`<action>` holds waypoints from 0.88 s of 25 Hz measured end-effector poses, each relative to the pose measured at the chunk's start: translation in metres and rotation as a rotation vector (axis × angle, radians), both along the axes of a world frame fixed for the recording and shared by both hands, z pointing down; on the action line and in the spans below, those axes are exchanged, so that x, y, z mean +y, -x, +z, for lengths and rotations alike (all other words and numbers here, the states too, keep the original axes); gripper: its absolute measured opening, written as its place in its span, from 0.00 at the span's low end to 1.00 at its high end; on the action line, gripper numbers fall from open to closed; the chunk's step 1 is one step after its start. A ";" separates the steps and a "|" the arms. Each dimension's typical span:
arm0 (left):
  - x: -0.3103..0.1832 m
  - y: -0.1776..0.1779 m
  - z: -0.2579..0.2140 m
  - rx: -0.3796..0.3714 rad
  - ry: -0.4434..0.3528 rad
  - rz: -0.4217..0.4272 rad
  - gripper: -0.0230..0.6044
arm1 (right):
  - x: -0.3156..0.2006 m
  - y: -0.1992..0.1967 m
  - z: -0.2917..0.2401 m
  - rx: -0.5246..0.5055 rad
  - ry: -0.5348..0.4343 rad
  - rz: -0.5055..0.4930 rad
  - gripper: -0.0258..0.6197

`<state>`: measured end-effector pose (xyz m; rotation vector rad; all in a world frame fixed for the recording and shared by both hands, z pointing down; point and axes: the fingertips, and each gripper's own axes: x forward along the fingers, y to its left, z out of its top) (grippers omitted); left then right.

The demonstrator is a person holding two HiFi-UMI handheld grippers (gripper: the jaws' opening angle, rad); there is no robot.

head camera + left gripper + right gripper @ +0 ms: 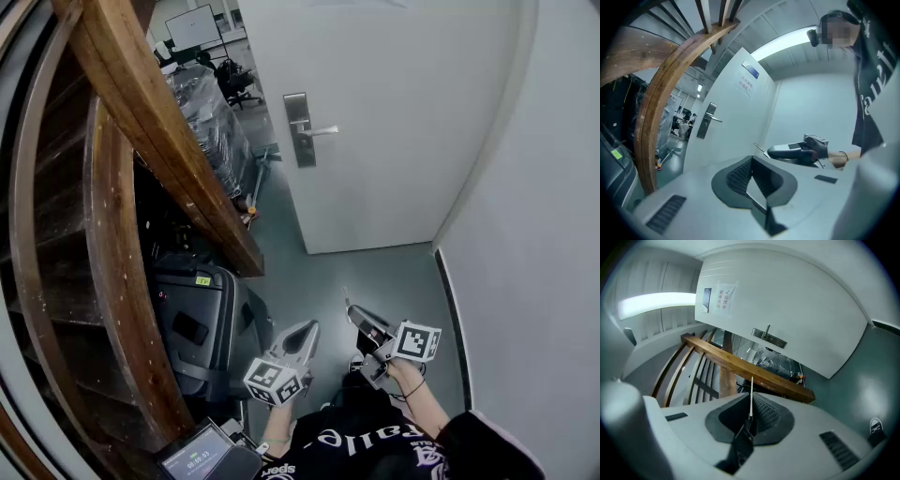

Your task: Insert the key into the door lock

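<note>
Slim silver metal key [751, 397]: clamped at its base between the closed jaws of the right gripper [751, 417], blade projecting straight forward, well short of the white door [394, 112] and its tall silver lock plate [299, 141] with lever handle [322, 131]. Left gripper [751, 164]: jaws pressed together on nothing, held just left of the right gripper, likewise well away from the door. Curved brown wooden stair rail [159, 131]: left of the door.
</note>
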<state>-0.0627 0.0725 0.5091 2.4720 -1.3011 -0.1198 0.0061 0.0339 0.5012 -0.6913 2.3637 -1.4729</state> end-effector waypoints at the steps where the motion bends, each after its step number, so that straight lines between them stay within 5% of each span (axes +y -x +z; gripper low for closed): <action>1: -0.011 -0.005 -0.003 -0.004 -0.005 0.003 0.04 | -0.013 -0.003 -0.002 -0.004 -0.002 -0.002 0.10; 11: -0.095 -0.024 -0.009 -0.038 -0.003 -0.049 0.04 | -0.116 -0.009 0.000 -0.028 0.013 -0.065 0.10; 22: -0.195 0.026 0.009 -0.056 0.044 -0.086 0.04 | -0.210 0.027 0.025 -0.014 0.073 -0.081 0.10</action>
